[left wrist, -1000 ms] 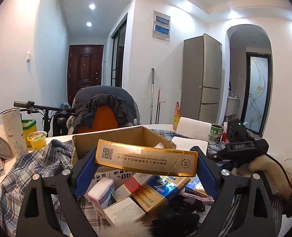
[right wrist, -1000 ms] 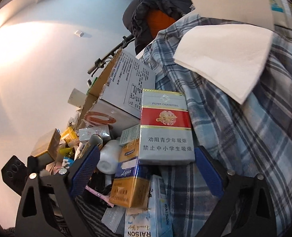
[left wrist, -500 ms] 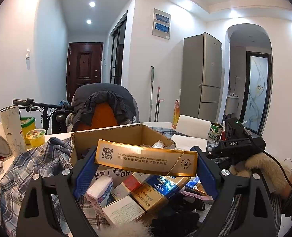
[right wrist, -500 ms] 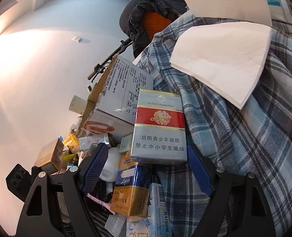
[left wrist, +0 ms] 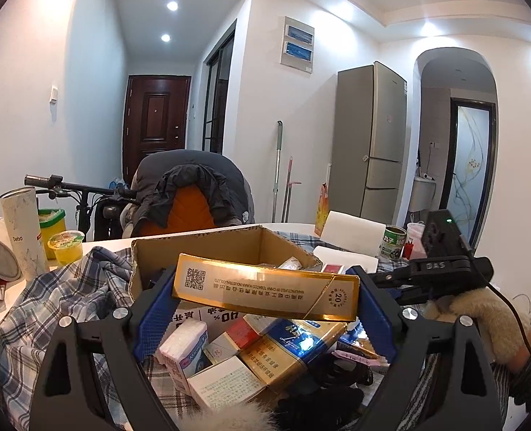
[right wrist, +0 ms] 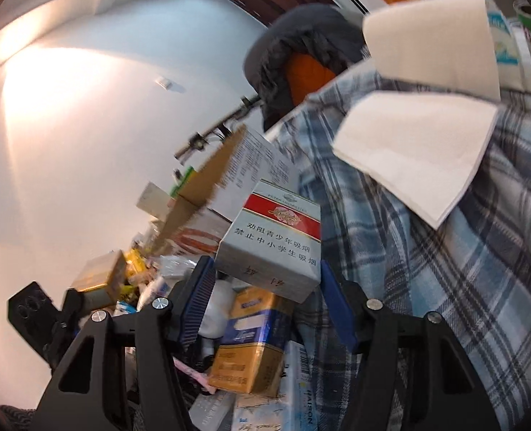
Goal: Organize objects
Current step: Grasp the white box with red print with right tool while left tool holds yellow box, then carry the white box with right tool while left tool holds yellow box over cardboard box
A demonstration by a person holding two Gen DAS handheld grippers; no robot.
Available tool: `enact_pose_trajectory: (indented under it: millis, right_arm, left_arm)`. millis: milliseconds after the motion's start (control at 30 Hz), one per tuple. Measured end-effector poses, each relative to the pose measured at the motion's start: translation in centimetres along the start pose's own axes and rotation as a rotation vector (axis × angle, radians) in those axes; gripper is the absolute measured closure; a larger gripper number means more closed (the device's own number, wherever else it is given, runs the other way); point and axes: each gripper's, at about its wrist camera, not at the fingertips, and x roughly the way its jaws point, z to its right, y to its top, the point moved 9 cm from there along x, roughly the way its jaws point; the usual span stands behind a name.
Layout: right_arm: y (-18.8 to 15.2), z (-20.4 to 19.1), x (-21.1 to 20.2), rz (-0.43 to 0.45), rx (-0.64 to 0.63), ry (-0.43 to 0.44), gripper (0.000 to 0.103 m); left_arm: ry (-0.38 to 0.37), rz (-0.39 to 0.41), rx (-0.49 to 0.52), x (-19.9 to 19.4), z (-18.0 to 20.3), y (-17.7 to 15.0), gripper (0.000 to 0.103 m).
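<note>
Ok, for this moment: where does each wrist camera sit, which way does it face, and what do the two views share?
Left wrist: on the left gripper, facing across the table toward the hallway; it clamps a gold carton over the cardboard box; the right hand shows at right.
Right wrist: on the right gripper, tilted, facing the plaid shirt; its jaws are closing around a red-and-white pack.
Shared: box, gold carton, shirt, blue-and-gold pack, each other's gripper.

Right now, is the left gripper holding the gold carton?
Yes: in the left wrist view the long gold carton spans the left gripper, both blue pads against its ends, raised above the cardboard box.
</note>
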Motion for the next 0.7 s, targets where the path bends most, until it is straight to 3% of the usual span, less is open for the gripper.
enact_pose_trajectory:
  millis: [467, 700]
  right_arm:
    - [2.5, -4.8, -6.2, 0.165, -0.099, 0.045, 0.045]
    - [6.1, -9.7, -5.0, 0.195, -0.19, 0.071, 0.045]
  left_arm:
    - [0.034, 0.024, -0.064, -0.4, -2.1, 0.5, 0.011]
    - [0.058, 0.028, -0.105, -0.5, -3.4, 0.7, 0.011]
